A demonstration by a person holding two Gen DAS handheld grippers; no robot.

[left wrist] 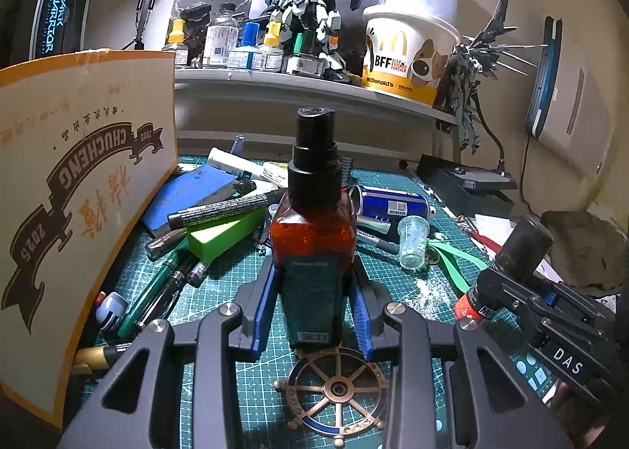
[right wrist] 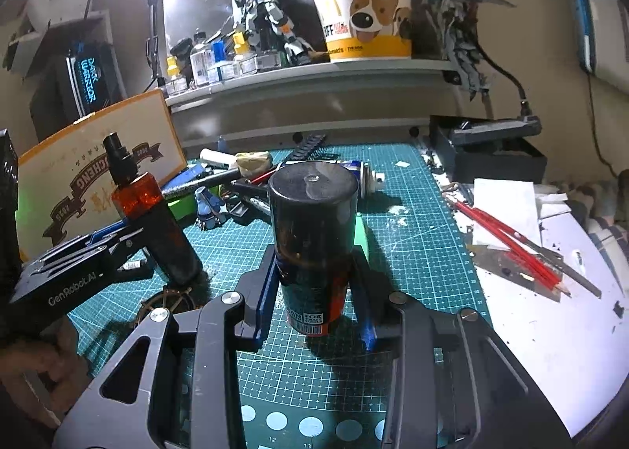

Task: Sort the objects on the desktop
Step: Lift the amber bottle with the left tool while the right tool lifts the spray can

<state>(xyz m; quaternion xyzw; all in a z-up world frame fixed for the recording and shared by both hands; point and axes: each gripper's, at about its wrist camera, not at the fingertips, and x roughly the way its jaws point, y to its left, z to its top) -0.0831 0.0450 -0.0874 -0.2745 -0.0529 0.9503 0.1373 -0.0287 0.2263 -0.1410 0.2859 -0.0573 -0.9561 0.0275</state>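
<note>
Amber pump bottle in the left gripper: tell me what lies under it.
Under the amber pump bottle lie the green cutting mat and a copper ship's-wheel ornament. The bottle hides whether its base touches either.

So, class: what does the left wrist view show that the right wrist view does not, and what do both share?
Only the left wrist view shows the ship's wheel whole, the plastic cup and the green pen. Only the right wrist view shows the red pencils and white paper. Both show the amber bottle in the left gripper, the spray can in the right gripper, the bucket and the cutting mat.
</note>
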